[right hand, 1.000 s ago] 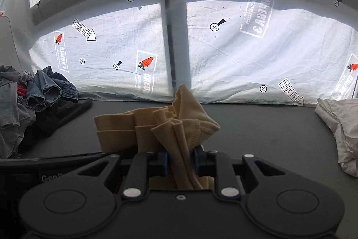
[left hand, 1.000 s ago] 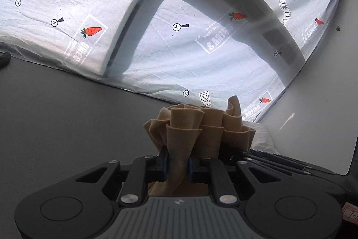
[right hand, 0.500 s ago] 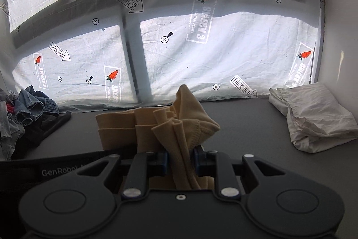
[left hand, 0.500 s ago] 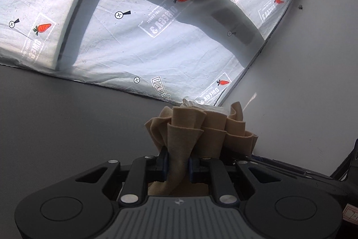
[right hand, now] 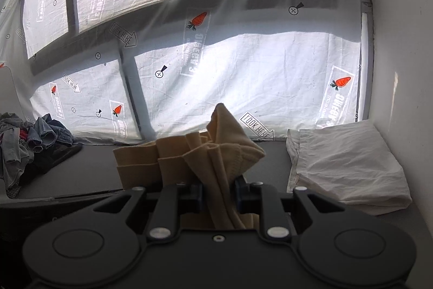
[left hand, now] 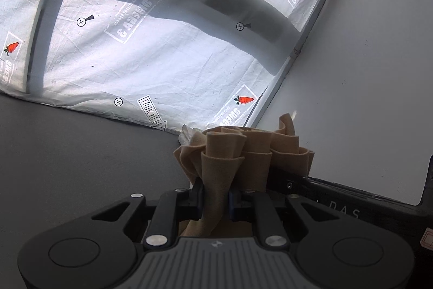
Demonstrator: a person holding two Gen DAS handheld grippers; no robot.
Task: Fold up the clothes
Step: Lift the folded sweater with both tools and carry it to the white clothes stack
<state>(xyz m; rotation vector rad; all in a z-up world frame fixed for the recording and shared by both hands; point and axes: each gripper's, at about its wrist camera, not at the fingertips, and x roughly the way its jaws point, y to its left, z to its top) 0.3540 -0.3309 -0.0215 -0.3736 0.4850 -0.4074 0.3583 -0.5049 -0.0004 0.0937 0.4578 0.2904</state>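
Both grippers hold one tan garment, bunched in folds. My left gripper point(left hand: 215, 201) is shut on the tan garment point(left hand: 238, 153), which rises in pleats above the jaws. My right gripper point(right hand: 218, 197) is shut on the same tan garment point(right hand: 205, 153), whose folds spread to the left in that view. Part of the other gripper's black body point(left hand: 351, 205) shows at the right of the left wrist view. A folded white garment point(right hand: 343, 167) lies on the dark grey table point(right hand: 89, 169) at the right, by the wall.
A heap of unfolded jeans and dark clothes point(right hand: 29, 142) sits at the table's far left. A white printed sheet point(right hand: 243, 77) covers the window behind the table. A white wall point(left hand: 365, 72) bounds the right side.
Both grippers have swung to the right with the tan garment still held. The folded white garment has come closer and more central in the right wrist view; the clothes heap has slid to the left edge.
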